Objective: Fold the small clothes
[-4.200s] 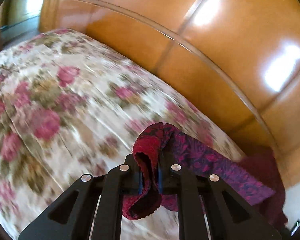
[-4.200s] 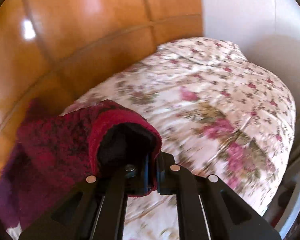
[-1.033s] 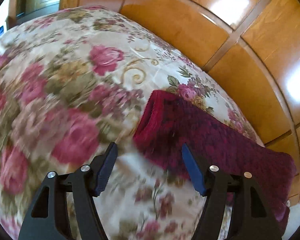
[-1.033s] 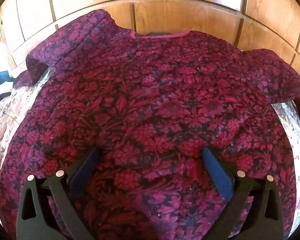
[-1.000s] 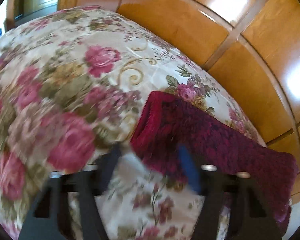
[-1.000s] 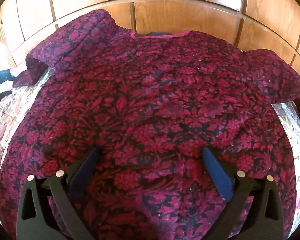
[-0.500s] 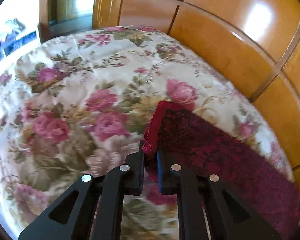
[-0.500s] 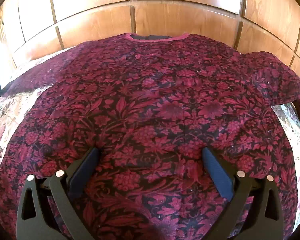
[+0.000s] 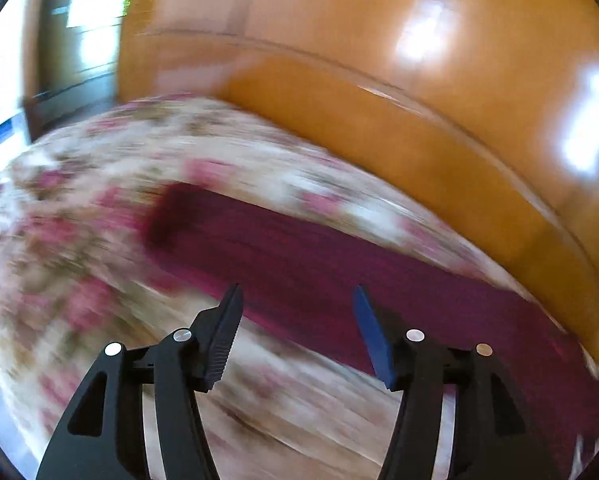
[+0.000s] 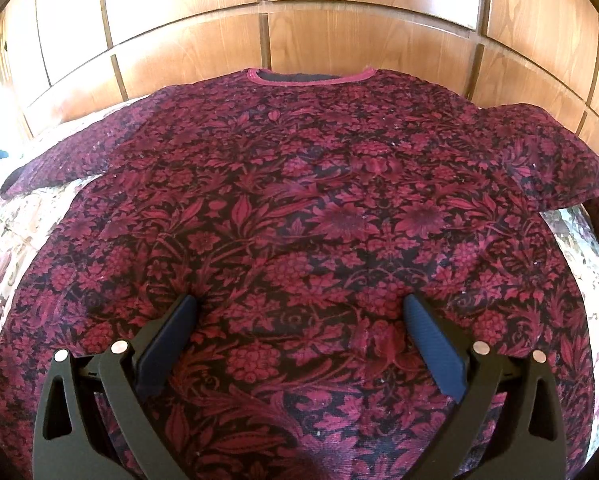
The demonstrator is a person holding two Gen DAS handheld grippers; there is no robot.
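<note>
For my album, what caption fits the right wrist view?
Open right claw pressing a red floral top spread flat on a flowered bedspread.

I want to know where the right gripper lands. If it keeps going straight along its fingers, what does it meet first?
Most likely the dark red floral top: the open right gripper points down at its spread-out middle, fingertips seemingly at the fabric already, though depth is hard to judge.

Floral bedspread (image 10: 3,240) covers bed; dark red patterned top (image 10: 299,220) spread flat on it, sleeves out.
</note>
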